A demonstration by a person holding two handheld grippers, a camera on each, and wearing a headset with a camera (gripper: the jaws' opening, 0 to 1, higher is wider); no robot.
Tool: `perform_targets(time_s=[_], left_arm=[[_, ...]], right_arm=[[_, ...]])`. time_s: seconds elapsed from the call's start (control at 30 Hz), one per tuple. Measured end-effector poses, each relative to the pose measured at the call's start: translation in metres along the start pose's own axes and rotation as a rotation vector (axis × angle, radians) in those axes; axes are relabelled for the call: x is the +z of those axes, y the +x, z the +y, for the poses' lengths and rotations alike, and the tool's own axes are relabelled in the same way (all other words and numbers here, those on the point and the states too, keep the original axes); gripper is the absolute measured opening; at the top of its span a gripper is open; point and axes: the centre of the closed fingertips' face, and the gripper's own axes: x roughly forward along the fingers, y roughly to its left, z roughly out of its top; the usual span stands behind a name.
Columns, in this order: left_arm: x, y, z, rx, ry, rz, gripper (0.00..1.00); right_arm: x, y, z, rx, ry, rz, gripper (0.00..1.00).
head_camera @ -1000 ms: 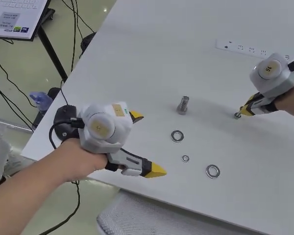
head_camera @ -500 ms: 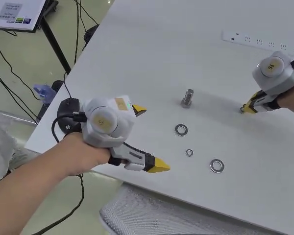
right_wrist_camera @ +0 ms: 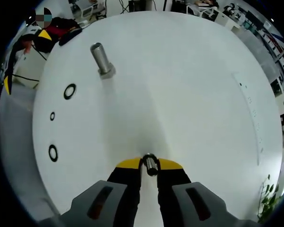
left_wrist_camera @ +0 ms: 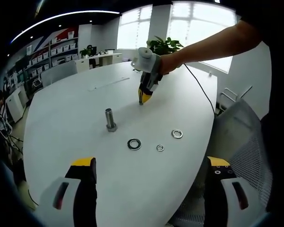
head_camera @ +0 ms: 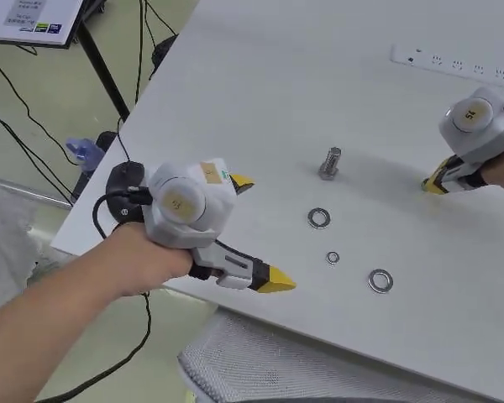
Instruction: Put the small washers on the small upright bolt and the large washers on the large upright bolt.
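The large bolt [head_camera: 330, 162] stands upright mid-table. In front of it lie a large washer [head_camera: 319, 218], a small washer [head_camera: 333, 258] and a second large washer [head_camera: 380, 280]. My left gripper [head_camera: 259, 233] hovers open near the table's front-left edge, left of the washers, with nothing between its jaws; in its own view, the left gripper [left_wrist_camera: 150, 163] faces the large bolt [left_wrist_camera: 110, 119]. My right gripper [head_camera: 433, 186] is tip-down on the table to the right of the large bolt. In its own view the right gripper [right_wrist_camera: 150, 166] is shut on the small bolt [right_wrist_camera: 150, 163].
A white power strip [head_camera: 454, 63] lies along the far right of the white table [head_camera: 260, 92]. A mesh chair back [head_camera: 260, 369] sits just below the table's front edge. Cables and a table leg are on the floor to the left.
The head camera has shifted a little down and left. Both grippers and the washers keep their places on the table.
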Motion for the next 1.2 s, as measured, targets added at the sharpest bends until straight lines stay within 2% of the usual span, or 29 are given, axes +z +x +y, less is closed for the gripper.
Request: perform_targets(time_s=[0.63, 0.8, 1.2], left_arm=[[-0.0013, -0.0005, -0.0032, -0.003, -0.014, -0.003, 0.93], [-0.0011, -0.0015, -0.004, -0.001, -0.017, -0.003, 0.92], [0.0013, -0.0054, -0.0064, 0.005, -0.014, -0.009, 0.92]], right_arm=[[0.0012, -0.002, 0.005, 0.005, 0.001, 0.0, 0.13], [0.0041, -0.0027, 0.0065, 0.009, 0.006, -0.011, 0.17], [0.0029, -0.0029, 0.0013, 0.006, -0.01, -0.007, 0.2]])
